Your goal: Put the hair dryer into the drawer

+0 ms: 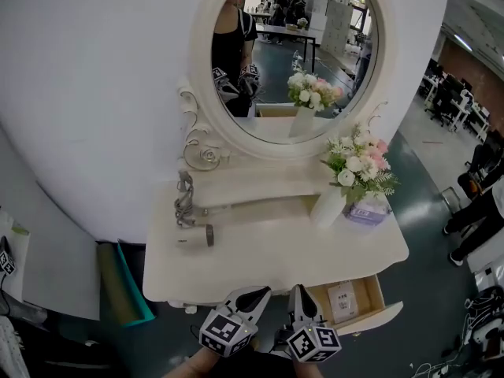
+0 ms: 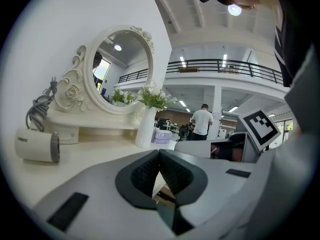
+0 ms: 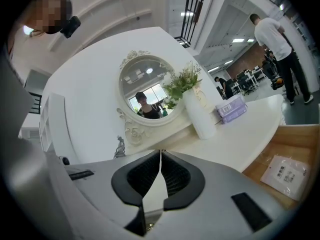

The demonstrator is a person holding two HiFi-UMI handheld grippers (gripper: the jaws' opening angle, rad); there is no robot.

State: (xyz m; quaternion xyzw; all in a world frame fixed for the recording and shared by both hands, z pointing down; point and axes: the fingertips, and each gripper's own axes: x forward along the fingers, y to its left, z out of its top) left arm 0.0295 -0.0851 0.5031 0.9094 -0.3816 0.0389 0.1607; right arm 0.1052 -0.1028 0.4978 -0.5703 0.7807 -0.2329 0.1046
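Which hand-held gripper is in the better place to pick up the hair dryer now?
Left. The hair dryer lies on the table nearer the left hand-held gripper; the right hand-held gripper is by the open drawer. Both are shut.

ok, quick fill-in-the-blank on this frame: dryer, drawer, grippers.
1. In the head view, the dryer lies on the ____ half of the table.
2. The drawer, under the table's right front, stands ____.
3. The left gripper and right gripper both have their jaws ____, with nothing between them.

Missing words: left; open; shut
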